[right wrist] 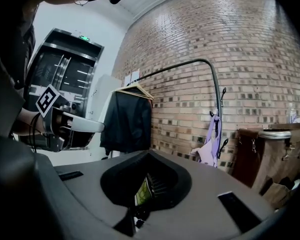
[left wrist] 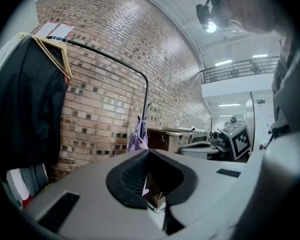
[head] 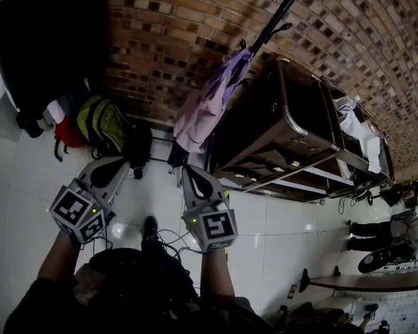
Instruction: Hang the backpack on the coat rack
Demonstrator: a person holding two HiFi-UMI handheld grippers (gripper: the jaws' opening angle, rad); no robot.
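Head view: L gripper (head: 113, 165) and R gripper (head: 189, 172) are side by side over the white tile floor (head: 279, 221). Both have jaws clenched tip to tip, w/ nothing gripped. Ahead, the yellow-green fabric backpack (head: 103, 122) w/ black trim sits on the floor against the red-brown brick wall (head: 181, 33), next to a red bag (head: 70, 132), below the black tubular metal coat rack (right wrist: 190, 64). A black coat (right wrist: 126, 121) and a lilac garment (head: 205, 106) hang there. The green sign (right wrist: 85, 38) over the dark doors is too small to read.
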